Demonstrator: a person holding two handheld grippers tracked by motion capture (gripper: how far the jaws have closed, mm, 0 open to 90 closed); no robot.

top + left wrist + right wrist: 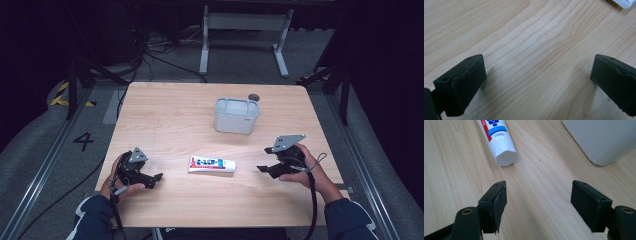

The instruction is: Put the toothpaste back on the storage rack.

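Note:
A white toothpaste tube [211, 164] with red and blue print lies flat near the middle of the wooden table [165, 115]. In the right gripper view the tube's cap end [501, 147] points toward me, just beyond the jaws. My right gripper [262, 169] [539, 197] hovers to the tube's right, open, with bare wood between its pads. My left gripper [158, 178] [537, 72] rests low on the table left of the tube, jaws wide open on nothing. A white corner of the tube [622, 3] peeks in at the top right of the left gripper view.
A light grey rectangular container [236, 115] [604, 137] stands upright behind the tube, toward the far right. A small dark round object [253, 97] sits just behind it. The table's front edge runs close under both hands.

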